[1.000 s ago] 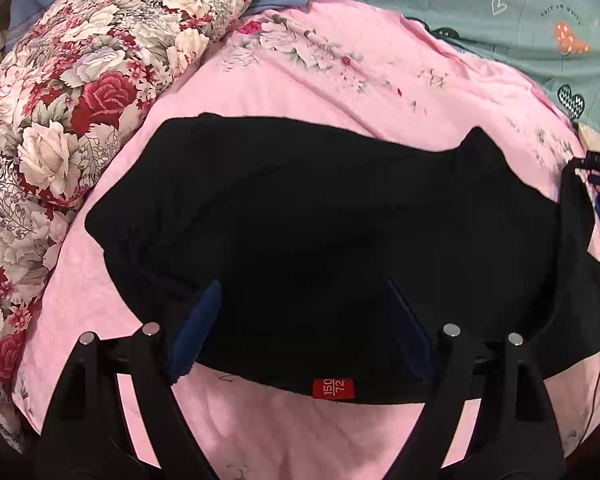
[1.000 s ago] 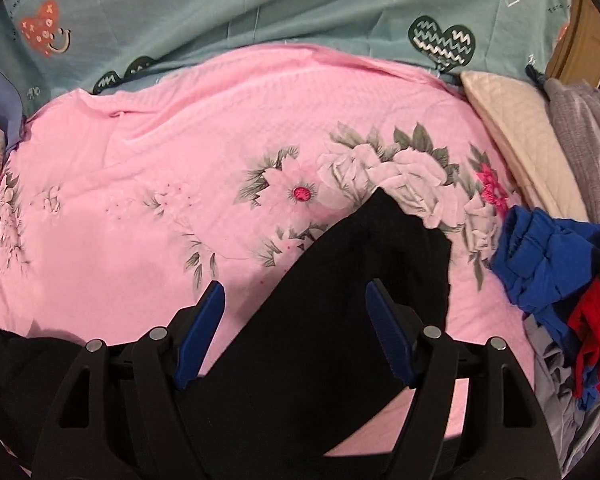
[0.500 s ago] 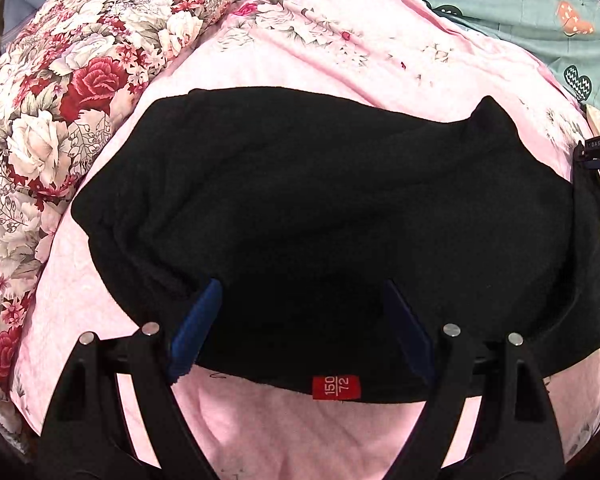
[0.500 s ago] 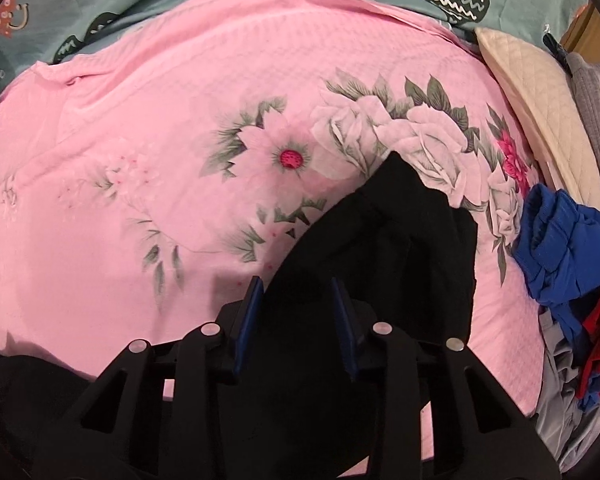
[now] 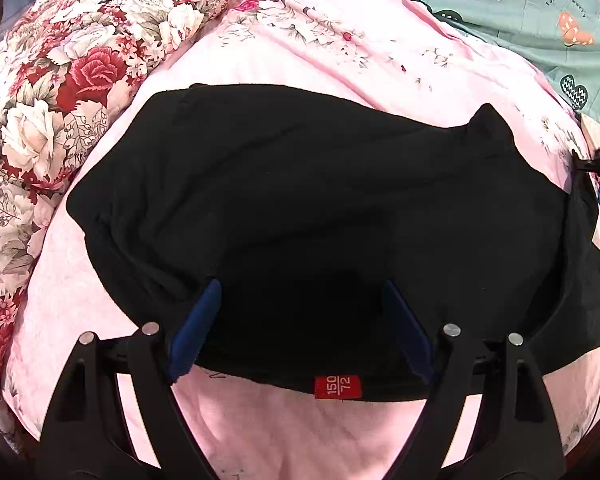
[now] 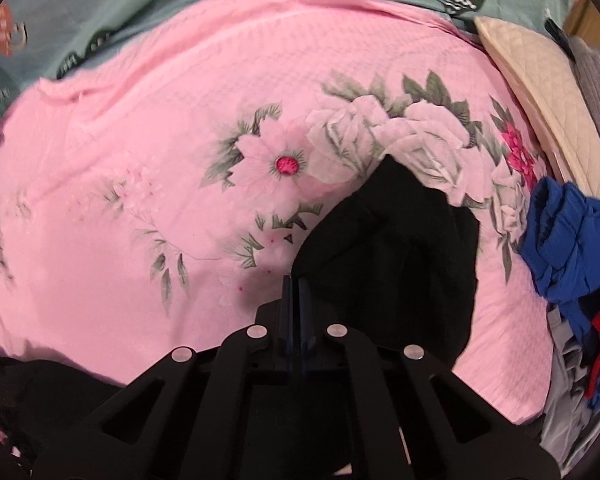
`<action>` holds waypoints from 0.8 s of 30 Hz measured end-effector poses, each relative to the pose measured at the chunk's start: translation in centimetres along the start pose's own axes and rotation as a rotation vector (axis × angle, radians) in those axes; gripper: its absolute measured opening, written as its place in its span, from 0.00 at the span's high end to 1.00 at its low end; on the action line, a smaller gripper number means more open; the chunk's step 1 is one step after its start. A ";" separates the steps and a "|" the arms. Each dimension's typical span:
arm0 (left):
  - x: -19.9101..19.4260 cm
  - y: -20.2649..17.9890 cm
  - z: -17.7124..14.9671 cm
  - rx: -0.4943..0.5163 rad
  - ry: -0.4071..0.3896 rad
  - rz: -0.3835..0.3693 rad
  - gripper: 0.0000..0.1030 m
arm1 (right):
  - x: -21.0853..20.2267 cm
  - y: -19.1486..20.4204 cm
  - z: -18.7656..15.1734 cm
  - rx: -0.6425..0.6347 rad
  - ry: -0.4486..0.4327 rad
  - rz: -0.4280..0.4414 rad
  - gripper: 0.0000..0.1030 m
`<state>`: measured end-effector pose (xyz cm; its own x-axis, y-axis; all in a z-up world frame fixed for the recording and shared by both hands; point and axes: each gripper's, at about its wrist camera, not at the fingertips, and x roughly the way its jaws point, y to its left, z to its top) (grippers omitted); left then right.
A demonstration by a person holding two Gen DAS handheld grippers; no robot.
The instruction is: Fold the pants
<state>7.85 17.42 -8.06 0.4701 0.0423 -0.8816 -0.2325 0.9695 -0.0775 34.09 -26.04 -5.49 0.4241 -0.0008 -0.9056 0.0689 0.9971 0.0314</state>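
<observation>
Black pants [image 5: 300, 208] lie spread on a pink floral bedspread [image 5: 340, 48], with a red size tag [image 5: 337, 386] at the near hem. My left gripper [image 5: 300, 300] is open, its blue pads over the near edge of the fabric without clamping it. In the right wrist view the far end of the pants [image 6: 404, 252] lies bunched on the pink bedspread [image 6: 140, 184]. My right gripper [image 6: 295, 284] is shut, its pads pressed together on the edge of this black fabric.
A red and white rose pillow [image 5: 60, 80] lies at the left. A teal heart-print sheet [image 5: 540, 20] is at the back. A cream quilted cushion [image 6: 540, 120] and a pile of blue, red and grey clothes [image 6: 568, 248] sit at the right.
My right gripper closed from wide open to shut on the pants' edge. My left gripper stayed open and shifted slightly over the pants.
</observation>
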 end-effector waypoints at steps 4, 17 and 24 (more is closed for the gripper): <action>0.1 0.2 0.1 0.003 0.006 -0.012 0.19 | -5.0 -3.3 -1.8 0.058 -0.090 0.088 0.98; -0.8 0.6 0.0 -0.018 -0.008 0.014 0.19 | -17.6 -15.7 -16.3 0.217 -0.309 0.191 1.00; -0.8 0.6 -0.1 -0.030 -0.007 0.015 0.19 | -14.7 -18.4 -21.8 0.284 -0.234 0.180 0.87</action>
<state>7.29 17.96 -7.44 0.4718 0.0588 -0.8797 -0.2655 0.9609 -0.0782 6.92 -42.73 -2.01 0.6437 0.1219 -0.7555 0.2073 0.9226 0.3255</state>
